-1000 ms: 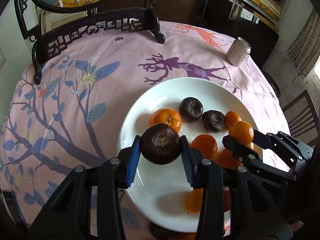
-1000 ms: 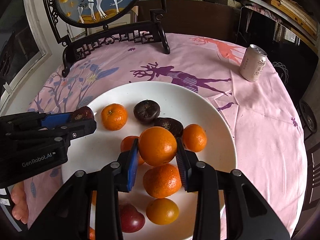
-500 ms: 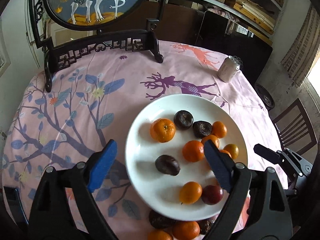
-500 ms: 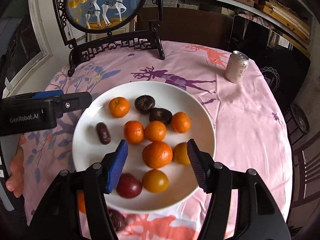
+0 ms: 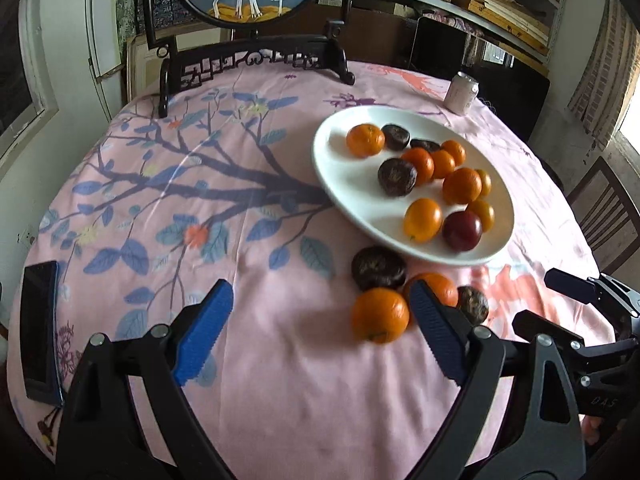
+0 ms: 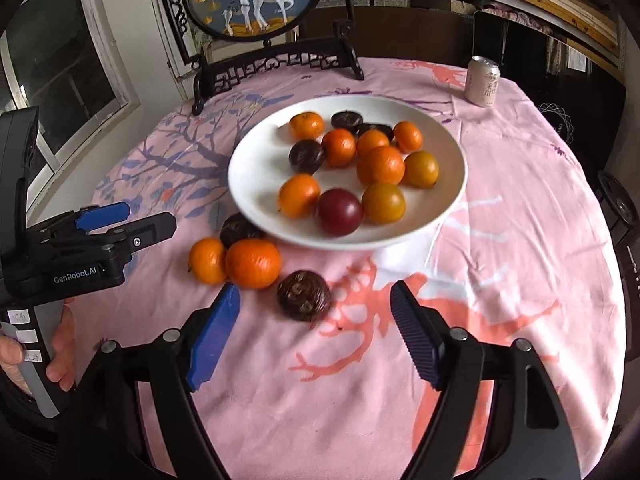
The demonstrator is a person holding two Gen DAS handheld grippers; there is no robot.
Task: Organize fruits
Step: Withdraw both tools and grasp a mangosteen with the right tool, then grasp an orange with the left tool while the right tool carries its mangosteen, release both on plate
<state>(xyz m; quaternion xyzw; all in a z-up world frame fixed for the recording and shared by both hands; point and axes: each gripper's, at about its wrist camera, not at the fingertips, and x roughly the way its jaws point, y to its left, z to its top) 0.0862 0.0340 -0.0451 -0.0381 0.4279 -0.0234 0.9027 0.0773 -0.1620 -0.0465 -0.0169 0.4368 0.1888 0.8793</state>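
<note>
Four fruits lie loose on the pink-clothed desk (image 6: 500, 208), just in front of the white plate (image 6: 248, 184), which already carries about a dozen more. Two are oranges – the big orange (image 6: 253, 263) and the small orange (image 6: 207, 260) touch each other – and two are dark, wrinkled fruits: one (image 6: 304, 295) sits apart nearest your right tongs (image 6: 316, 332), the other (image 6: 239, 230) is tucked against the plate's edge behind the oranges.

Both tongs are spread wide and hold nothing. Your left tongs (image 5: 320, 332) hover low over the cloth with the small orange just inside the right-hand pad.

These fruits look light and round, so they will likely roll if nudged; the orange peel is firm but slightly slick, and the dark ones seem softer and may bruise. Take each across its widest middle, pads on opposite sides, and squeeze gently – only enough to lift. The cloth may let a bumped fruit wander toward its neighbours.
</note>
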